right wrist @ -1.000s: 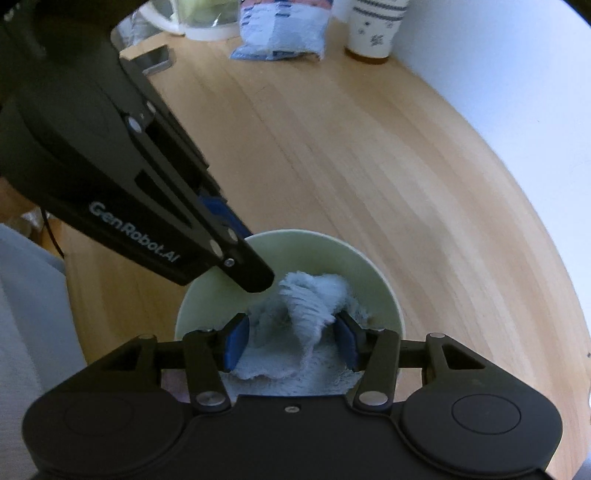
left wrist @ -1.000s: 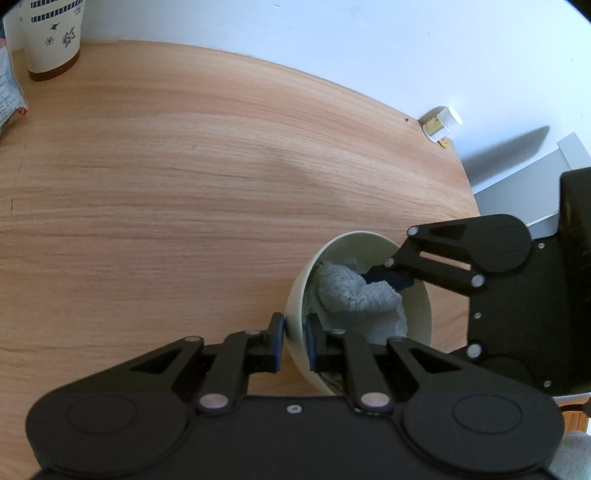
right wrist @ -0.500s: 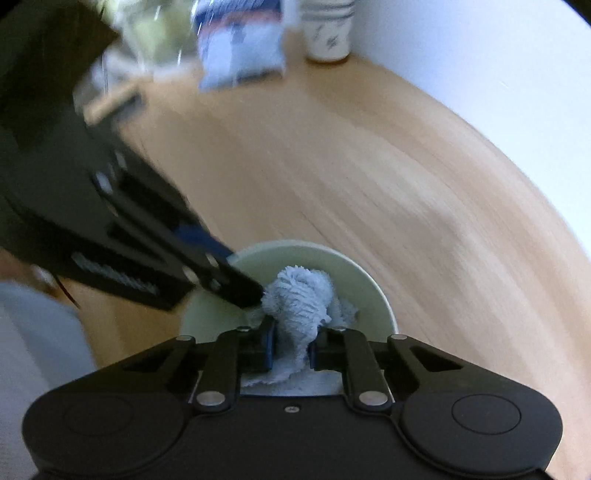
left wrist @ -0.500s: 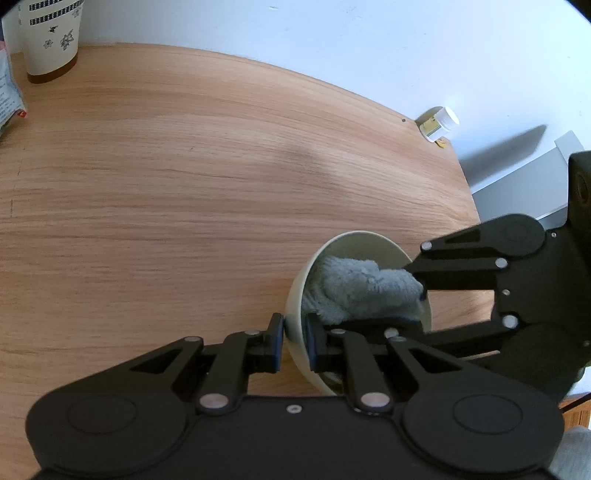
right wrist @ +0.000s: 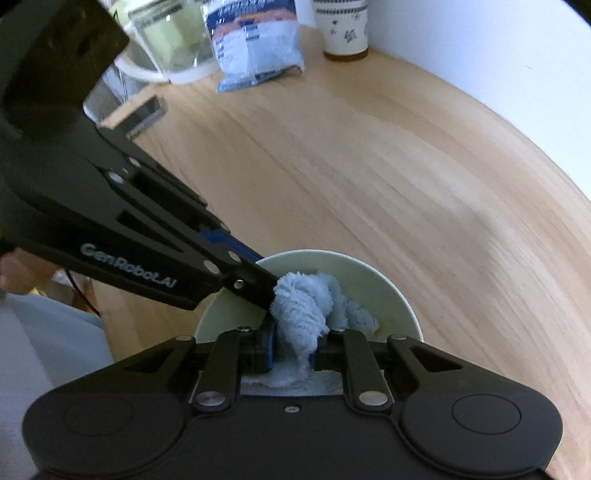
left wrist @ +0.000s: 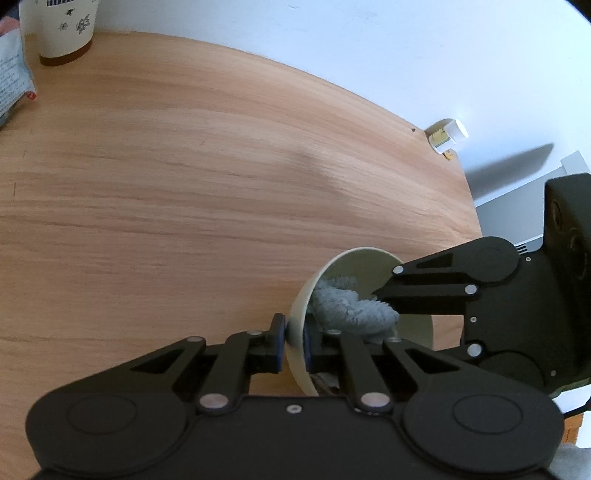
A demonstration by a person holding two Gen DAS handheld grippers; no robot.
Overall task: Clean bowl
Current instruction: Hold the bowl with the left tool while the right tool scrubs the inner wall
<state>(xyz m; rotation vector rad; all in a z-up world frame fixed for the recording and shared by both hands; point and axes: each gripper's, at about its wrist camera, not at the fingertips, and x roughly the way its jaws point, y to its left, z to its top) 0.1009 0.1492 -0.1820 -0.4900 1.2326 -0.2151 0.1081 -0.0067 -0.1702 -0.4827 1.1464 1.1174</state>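
A pale cream bowl [left wrist: 354, 266] is held tilted over the near right edge of the wooden table [left wrist: 184, 192]. My left gripper [left wrist: 293, 345] is shut on the bowl's rim, one pad outside and one inside. My right gripper [right wrist: 293, 354] is shut on a fluffy light-blue cloth [right wrist: 303, 306] and presses it inside the bowl [right wrist: 376, 288]. In the left wrist view the cloth [left wrist: 347, 304] fills the bowl's inside and the right gripper's fingers [left wrist: 424, 291] reach in from the right. The left gripper's finger [right wrist: 236, 273] shows at the bowl's left rim.
A patterned paper cup [left wrist: 64, 29] and a printed packet [right wrist: 255, 44] stand at the far end of the table, with a glass jug [right wrist: 166, 40] beside them. A small white-capped bottle [left wrist: 447, 136] sits at the table's far right edge by the white wall.
My right gripper closed on the cloth and has swept it round inside the bowl. The left gripper kept its hold on the rim.
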